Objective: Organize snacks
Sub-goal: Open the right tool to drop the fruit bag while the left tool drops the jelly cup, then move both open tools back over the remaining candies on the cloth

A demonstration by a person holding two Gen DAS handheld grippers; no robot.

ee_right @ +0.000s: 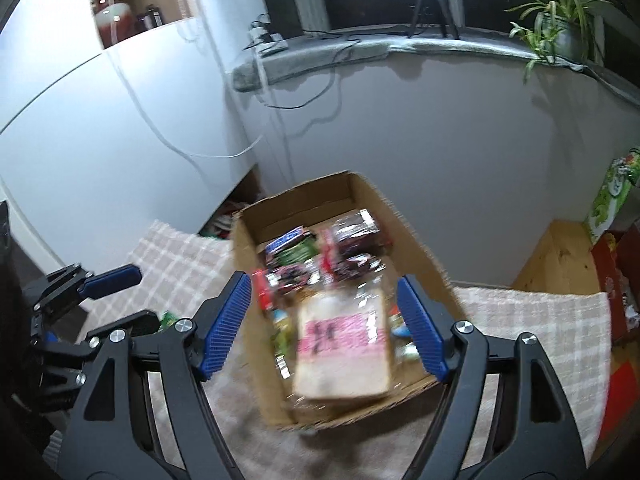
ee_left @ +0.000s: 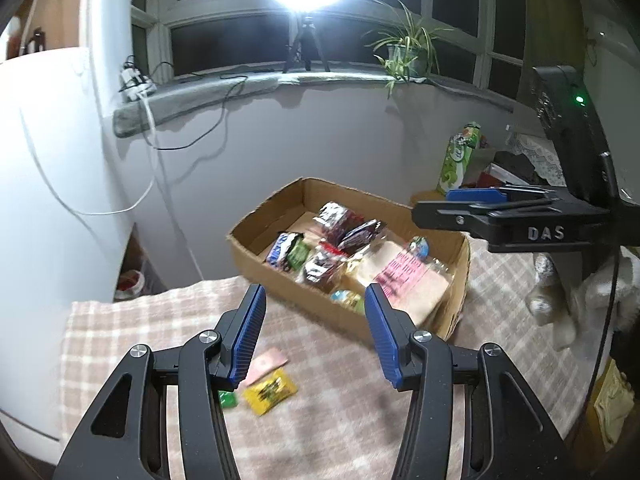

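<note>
A cardboard box (ee_left: pixel 256 258) on a checked cloth holds several snack packets and a large bread bag with a pink label (ee_left: pixel 400 276). The box (ee_right: pixel 248 276) and bread bag (ee_right: pixel 344 344) also show in the right wrist view. My left gripper (ee_left: pixel 316 336) is open and empty above the cloth, in front of the box. Under it lie a yellow packet (ee_left: pixel 270 392), a pink packet (ee_left: pixel 266 364) and a green packet (ee_left: pixel 228 398). My right gripper (ee_right: pixel 324 324) is open and empty, hovering over the box. It shows from the side in the left wrist view (ee_left: pixel 472 200).
A white appliance (ee_left: pixel 48 168) stands at the left. A window sill carries a lamp tripod (ee_left: pixel 306 48), a potted plant (ee_left: pixel 404 52) and cables. A green carton (ee_left: pixel 456 160) and a wooden surface (ee_right: pixel 556 260) with red boxes are at the right.
</note>
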